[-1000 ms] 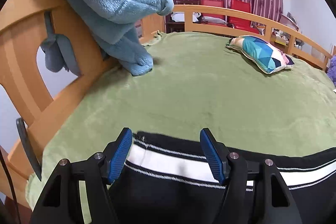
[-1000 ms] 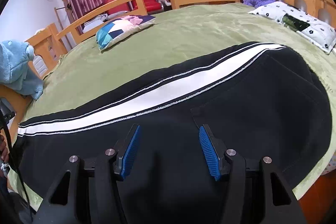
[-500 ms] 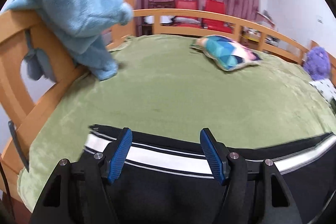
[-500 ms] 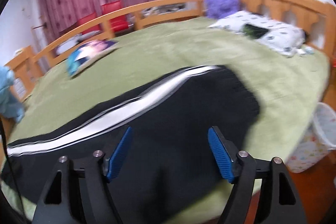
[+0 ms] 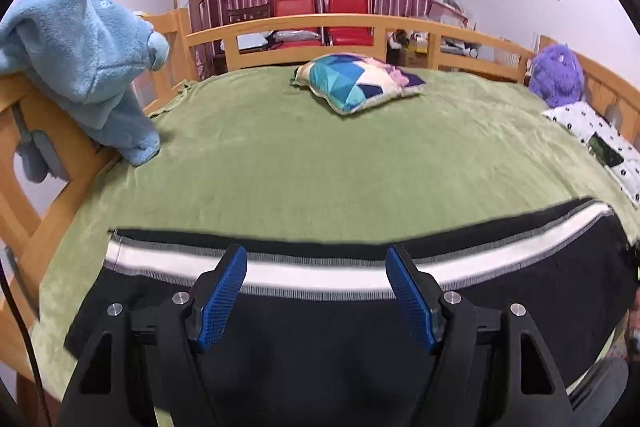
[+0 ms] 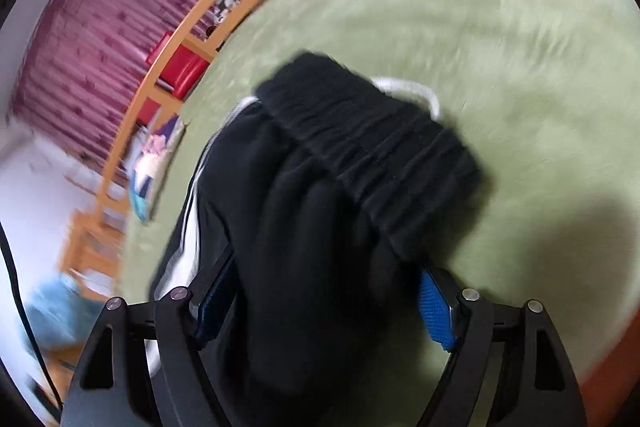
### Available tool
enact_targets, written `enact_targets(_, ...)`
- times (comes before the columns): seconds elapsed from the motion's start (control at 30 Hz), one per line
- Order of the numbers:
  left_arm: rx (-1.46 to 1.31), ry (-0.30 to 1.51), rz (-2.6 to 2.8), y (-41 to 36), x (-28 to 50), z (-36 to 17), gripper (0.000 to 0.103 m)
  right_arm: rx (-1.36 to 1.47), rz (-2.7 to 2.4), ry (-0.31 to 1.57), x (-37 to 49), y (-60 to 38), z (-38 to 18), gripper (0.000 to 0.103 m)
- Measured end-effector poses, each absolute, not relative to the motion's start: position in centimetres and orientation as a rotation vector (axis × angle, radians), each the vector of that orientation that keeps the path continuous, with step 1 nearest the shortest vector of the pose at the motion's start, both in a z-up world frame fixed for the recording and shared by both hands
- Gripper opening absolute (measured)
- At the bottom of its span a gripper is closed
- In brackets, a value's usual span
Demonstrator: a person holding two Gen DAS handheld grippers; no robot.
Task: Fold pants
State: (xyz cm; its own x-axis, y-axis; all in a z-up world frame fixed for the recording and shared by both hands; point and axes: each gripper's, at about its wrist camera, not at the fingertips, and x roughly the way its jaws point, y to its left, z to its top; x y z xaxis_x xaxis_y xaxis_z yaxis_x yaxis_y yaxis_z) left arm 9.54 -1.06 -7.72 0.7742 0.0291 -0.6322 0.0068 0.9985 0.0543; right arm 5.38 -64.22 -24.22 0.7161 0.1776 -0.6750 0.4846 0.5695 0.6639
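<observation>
Black pants (image 5: 320,327) with a white side stripe lie flat along the near edge of the green bed (image 5: 320,167). My left gripper (image 5: 316,267) is open and empty, hovering over the stripe. In the blurred right wrist view, the pants' waistband end (image 6: 360,147) with a white drawstring lies on the bed. My right gripper (image 6: 320,303) is open, its blue pads on either side of a fold of the black fabric, not closed on it.
A blue fleece blanket (image 5: 88,59) hangs over the wooden rail at left. A patterned cushion (image 5: 356,83) lies mid-bed. A purple plush toy (image 5: 556,75) and a spotted pillow (image 5: 600,143) sit at right. Red chairs stand behind the rail.
The left gripper drew back and turned right, showing more of the pants. The right gripper swung fast to the waistband end and tilted, with fabric now between its open jaws.
</observation>
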Motion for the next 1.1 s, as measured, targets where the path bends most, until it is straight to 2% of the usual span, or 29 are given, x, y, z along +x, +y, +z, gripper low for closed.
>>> enact_targets(0.07,0.025,0.705,0.049,-0.8,7.9,-8.5,0.070,0.997,-0.208,0.755,6.4,-64.9,-24.4,0.081)
enact_targets(0.1,-0.001,0.718,0.063,-0.6,7.1,-8.9,0.070,0.981,-0.215,0.751,6.8,-65.0,-24.0,0.073)
enact_targets(0.13,-0.019,0.728,0.067,-0.4,6.7,-9.1,0.070,0.953,-0.214,0.748,7.3,-64.9,-23.5,0.053)
enact_targets(0.17,-0.038,0.745,0.069,-0.2,6.1,-9.2,0.070,0.908,-0.192,0.727,7.9,-65.1,-22.4,0.042)
enact_targets(0.2,-0.037,0.752,0.069,-0.1,6.0,-9.2,0.070,0.895,-0.146,0.695,8.1,-65.2,-21.4,0.035)
enact_targets(0.23,-0.018,0.750,0.076,-0.2,5.8,-8.8,0.070,0.885,-0.113,0.654,7.9,-65.4,-20.3,0.034)
enact_targets(0.3,0.020,0.716,0.103,-0.1,5.2,-7.7,0.070,0.796,-0.076,0.552,6.6,-65.5,-17.1,0.034)
enact_targets(0.37,0.019,0.688,0.119,0.4,4.6,-6.6,0.070,0.725,-0.114,0.535,5.9,-65.4,-16.3,0.036)
enact_targets(0.43,-0.030,0.662,0.120,1.5,3.7,-6.0,0.070,0.625,-0.169,0.667,6.8,-64.8,-17.7,0.056)
enact_targets(0.5,-0.072,0.669,0.119,3.0,2.9,-6.2,0.070,0.554,-0.254,0.881,7.8,-64.7,-20.6,0.054)
enact_targets(0.57,-0.081,0.689,0.141,4.7,2.3,-6.6,0.070,0.535,-0.286,0.956,6.4,-64.8,-22.3,0.054)
enact_targets(0.73,-0.109,0.756,0.190,9.6,1.5,-8.0,0.070,0.522,-0.374,0.852,0.6,-63.5,-19.2,0.055)
enact_targets(0.83,-0.130,0.762,0.218,13.0,0.6,-8.7,0.070,0.495,-0.364,0.804,-1.4,-60.4,-15.3,0.055)
enact_targets(0.97,-0.216,0.791,0.229,17.7,-0.1,-9.7,0.070,0.432,-0.322,0.720,-1.8,-54.9,-10.0,0.055)
enact_targets(1.1,-0.245,0.831,0.255,21.1,-0.4,-11.3,0.070,0.423,-0.248,0.668,-2.4,-51.0,-7.0,0.055)
